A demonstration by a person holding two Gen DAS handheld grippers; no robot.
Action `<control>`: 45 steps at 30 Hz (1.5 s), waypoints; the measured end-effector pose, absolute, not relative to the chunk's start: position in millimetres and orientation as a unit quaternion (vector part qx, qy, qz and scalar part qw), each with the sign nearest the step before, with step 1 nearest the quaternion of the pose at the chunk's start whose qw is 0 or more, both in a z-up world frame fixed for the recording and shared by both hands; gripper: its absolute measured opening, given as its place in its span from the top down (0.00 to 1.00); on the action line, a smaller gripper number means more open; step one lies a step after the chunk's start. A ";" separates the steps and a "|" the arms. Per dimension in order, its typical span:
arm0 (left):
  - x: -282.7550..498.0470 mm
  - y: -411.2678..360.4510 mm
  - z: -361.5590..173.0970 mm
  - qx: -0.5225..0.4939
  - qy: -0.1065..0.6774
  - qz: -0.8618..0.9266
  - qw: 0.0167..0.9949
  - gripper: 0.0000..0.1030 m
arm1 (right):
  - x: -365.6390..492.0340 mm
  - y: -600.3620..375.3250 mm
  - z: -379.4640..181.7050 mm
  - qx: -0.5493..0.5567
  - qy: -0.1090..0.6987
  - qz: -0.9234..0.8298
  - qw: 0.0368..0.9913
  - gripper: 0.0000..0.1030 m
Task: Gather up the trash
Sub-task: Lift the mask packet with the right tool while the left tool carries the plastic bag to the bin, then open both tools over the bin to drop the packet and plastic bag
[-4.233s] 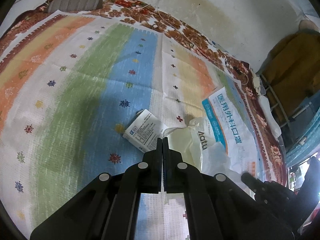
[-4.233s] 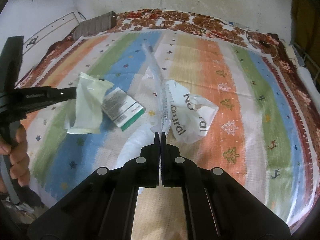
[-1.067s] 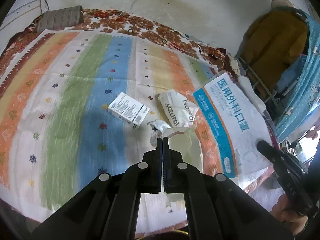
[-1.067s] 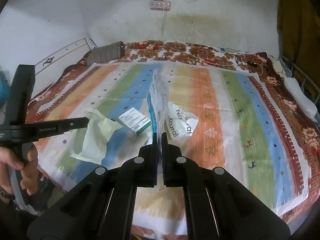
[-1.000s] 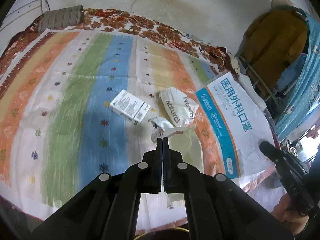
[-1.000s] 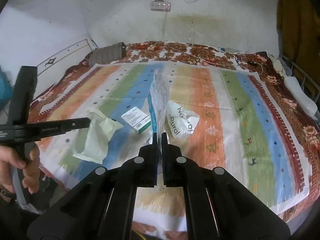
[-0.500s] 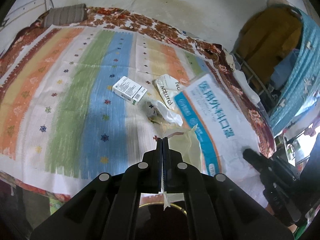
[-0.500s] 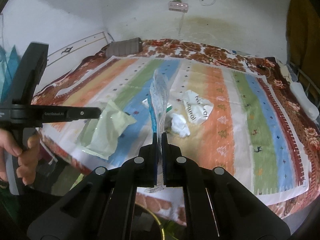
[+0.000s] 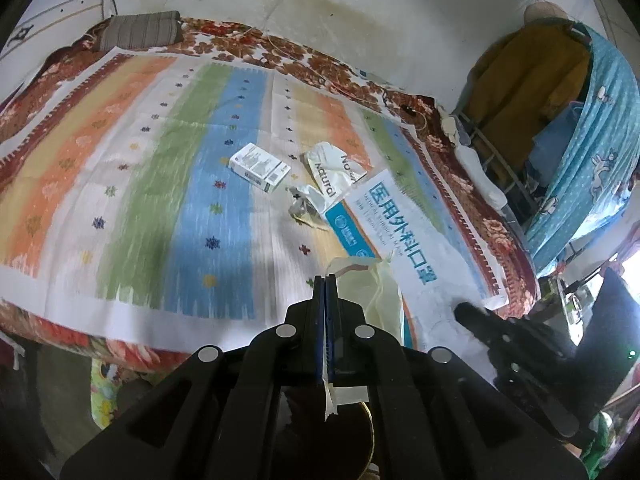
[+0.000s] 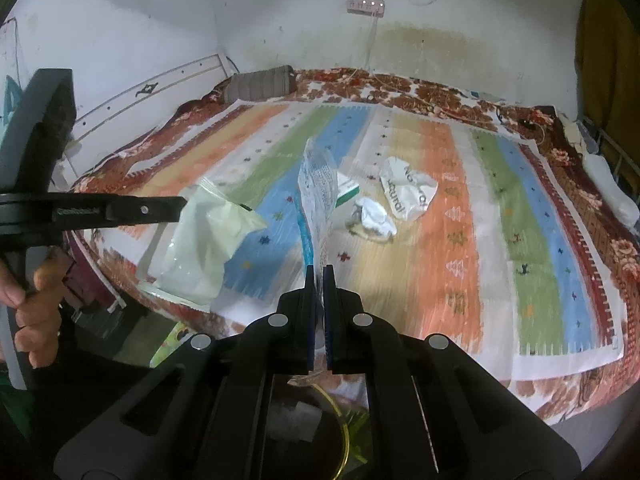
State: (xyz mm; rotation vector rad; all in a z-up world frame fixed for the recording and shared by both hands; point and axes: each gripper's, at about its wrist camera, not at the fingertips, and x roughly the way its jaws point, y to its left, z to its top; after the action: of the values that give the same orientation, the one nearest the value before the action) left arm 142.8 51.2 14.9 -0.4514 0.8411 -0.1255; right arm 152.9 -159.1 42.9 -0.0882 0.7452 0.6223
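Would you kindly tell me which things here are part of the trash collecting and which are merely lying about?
Belongs to the job:
- pale plastic bag, held by the left gripper
- printed mask package, held by the right gripper
- small box
- crumpled wrapper
- crumpled tissue

Just lying about:
- striped sheet
- grey pillow
- power strip

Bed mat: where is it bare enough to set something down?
The orange and green stripes left of the small box are bare, as are the stripes right of the crumpled wrapper. The centre around the white wad is crowded.
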 end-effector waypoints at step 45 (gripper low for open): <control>87.0 16.3 -119.9 -0.217 0.574 0.032 0.788 0.93 | 79.1 -155.0 -102.3 -0.073 0.588 0.274 0.758 0.95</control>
State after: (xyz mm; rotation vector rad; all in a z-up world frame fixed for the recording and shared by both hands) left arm 87.0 16.3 -119.9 -0.4682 1.2375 0.0689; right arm 79.1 -155.0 -102.3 -0.1597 1.2805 0.5972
